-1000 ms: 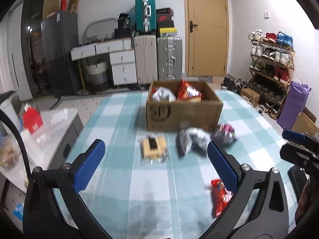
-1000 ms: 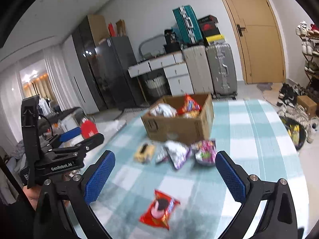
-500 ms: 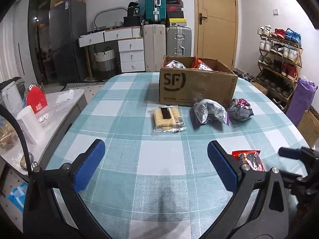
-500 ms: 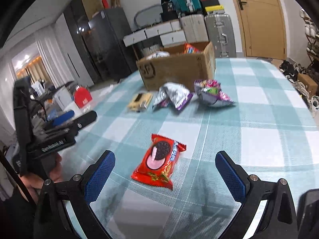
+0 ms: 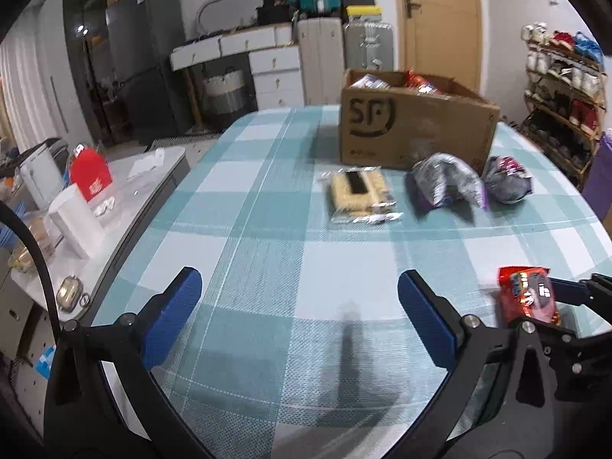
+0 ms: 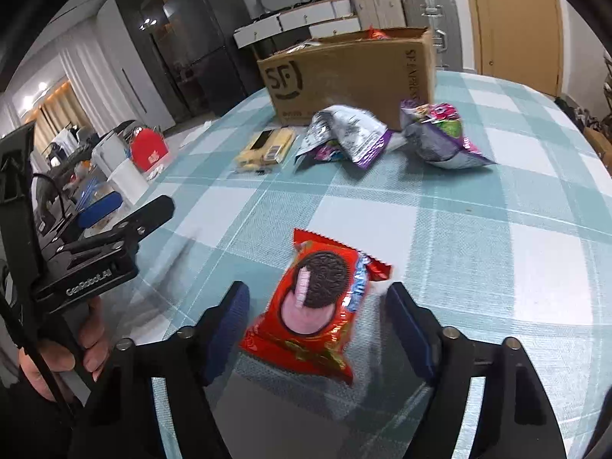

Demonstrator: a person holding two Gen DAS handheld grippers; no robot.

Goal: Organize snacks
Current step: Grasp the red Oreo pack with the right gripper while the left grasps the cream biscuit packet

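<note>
A red Oreo packet (image 6: 317, 298) lies flat on the checked table between the open fingers of my right gripper (image 6: 317, 329); the pads stand on either side of it, not pressing it. The packet also shows in the left wrist view (image 5: 526, 294), with the right gripper beside it. My left gripper (image 5: 298, 310) is open and empty, low over bare tablecloth. Farther off lie a yellow wafer pack (image 5: 359, 195), a silver-purple bag (image 5: 445, 183) and a second purple bag (image 5: 507, 183). Behind them stands a cardboard box (image 5: 413, 130) holding snacks.
A white side counter (image 5: 126, 191) with a red box (image 5: 90, 176) and a white cup (image 5: 76, 222) stands left of the table. The table's near-left edge (image 5: 126, 244) curves close to my left gripper. Suitcases and a shoe rack (image 5: 562, 88) stand behind.
My right gripper has dropped and moved forward until its fingers straddle the Oreo packet, and has narrowed. My left gripper has lowered closer to the table.
</note>
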